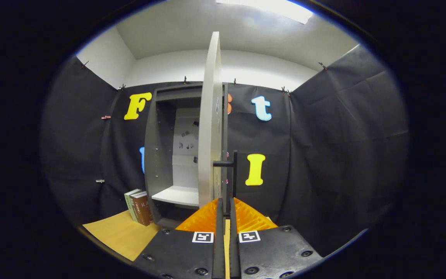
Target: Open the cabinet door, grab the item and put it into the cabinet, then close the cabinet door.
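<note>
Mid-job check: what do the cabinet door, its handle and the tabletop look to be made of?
Cabinet door: likely laminated board; pale, matte, flat face with a clean, straight edge. Handle: dark bar on a short post, probably metal or hard plastic; the look leaves it open. Tabletop: tan, smooth, faintly grained, so wood or wood-look laminate. The gripper is nearly closed just below the handle, not visibly clamping it.

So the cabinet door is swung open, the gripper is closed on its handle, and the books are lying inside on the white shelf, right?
Not quite. The gripper view shows the books standing outside the cabinet, on the table by its left side. The white shelf has nothing on it. The rest holds: the door is open and the gripper is closed on the handle.
</note>
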`<state>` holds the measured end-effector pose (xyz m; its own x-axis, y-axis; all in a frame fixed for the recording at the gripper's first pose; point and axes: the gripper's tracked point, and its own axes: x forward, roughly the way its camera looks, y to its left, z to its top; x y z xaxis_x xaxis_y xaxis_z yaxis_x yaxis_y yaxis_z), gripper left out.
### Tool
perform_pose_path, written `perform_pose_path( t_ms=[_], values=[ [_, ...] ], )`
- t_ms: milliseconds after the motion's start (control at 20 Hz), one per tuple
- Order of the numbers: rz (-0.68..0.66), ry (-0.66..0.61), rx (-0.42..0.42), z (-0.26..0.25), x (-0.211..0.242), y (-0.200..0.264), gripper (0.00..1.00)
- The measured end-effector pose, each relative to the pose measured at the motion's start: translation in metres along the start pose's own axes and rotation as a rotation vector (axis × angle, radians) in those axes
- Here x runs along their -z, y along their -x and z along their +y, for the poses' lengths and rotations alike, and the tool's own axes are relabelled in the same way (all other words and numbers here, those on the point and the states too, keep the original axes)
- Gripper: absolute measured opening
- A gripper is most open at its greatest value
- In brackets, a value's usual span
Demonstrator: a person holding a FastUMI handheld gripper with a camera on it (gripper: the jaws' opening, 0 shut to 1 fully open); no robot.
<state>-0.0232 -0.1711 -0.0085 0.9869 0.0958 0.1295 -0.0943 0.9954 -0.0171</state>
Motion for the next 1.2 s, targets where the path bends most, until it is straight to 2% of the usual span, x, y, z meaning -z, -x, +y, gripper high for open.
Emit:
perform_pose_path(
  t_ms=[150, 400, 550, 650, 900, 1050, 1150, 1200],
  values=[
    [-0.005, 0.042, -0.02, 0.002, 0.005, -0.006, 0.09],
    [0.011, 0.041, -0.123, 0.039, 0.006, 0.002, 0.09],
    [0.068, 0.033, -0.157, 0.053, 0.022, -0.003, 0.05],
    [0.144, 0.023, -0.168, 0.069, 0.042, -0.004, 0.05],
    [0.428, 0.013, -0.161, 0.104, 0.122, -0.013, 0.05],
    [0.559, 0.0, -0.121, 0.11, 0.16, -0.013, 0.18],
    [0.62, -0.025, -0.116, 0.119, 0.182, -0.013, 0.16],
    [0.659, -0.027, -0.114, 0.125, 0.201, -0.014, 0.19]
  ],
)
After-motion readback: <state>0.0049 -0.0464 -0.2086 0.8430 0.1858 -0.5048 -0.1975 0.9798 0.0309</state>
